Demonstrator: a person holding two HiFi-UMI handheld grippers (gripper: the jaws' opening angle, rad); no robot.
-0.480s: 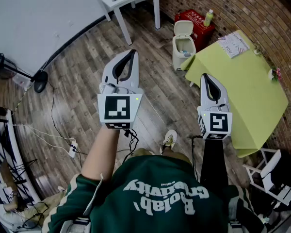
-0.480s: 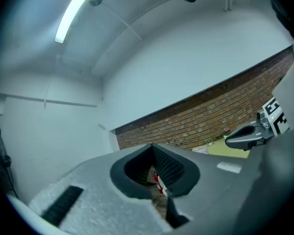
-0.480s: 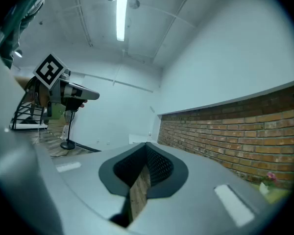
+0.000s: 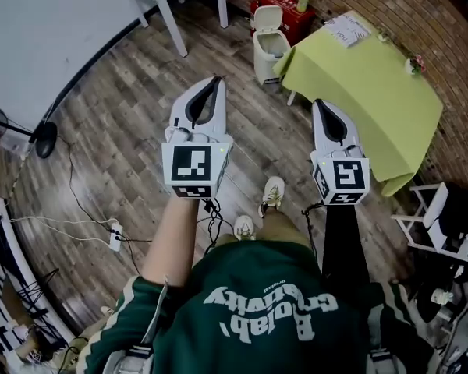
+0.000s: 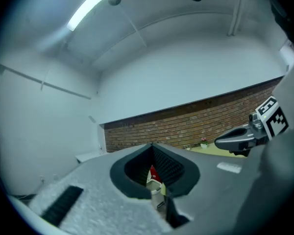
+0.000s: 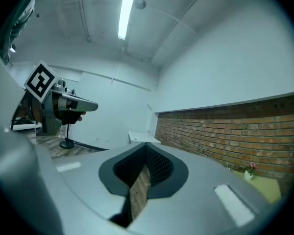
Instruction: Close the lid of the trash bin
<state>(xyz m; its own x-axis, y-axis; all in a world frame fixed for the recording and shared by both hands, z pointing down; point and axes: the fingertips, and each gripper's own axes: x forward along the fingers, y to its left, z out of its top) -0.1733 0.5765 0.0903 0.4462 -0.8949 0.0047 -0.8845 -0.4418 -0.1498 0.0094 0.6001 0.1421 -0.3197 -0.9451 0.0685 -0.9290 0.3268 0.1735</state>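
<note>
- Left gripper view: the left gripper has its jaws pressed together with nothing between them; through the slot behind the tips a sliver of the trash bin shows far ahead
- Right gripper view: the right gripper is likewise closed and empty, aimed level toward the brick wall
- Head view: both grippers are held out level over the wooden floor, well apart from the bin
- The bin stands just beside the near corner of the green table and in front of a red crate; its lid stands upright, so the closing is not yet begun
- Likely risks: a push low on the body could slide or tip the bin, which looks light; a push on the lid's inner face would only press it back against the crate; the table's corner could catch the right gripper on the approach; the power strip and its leads lie near the walking path
</note>
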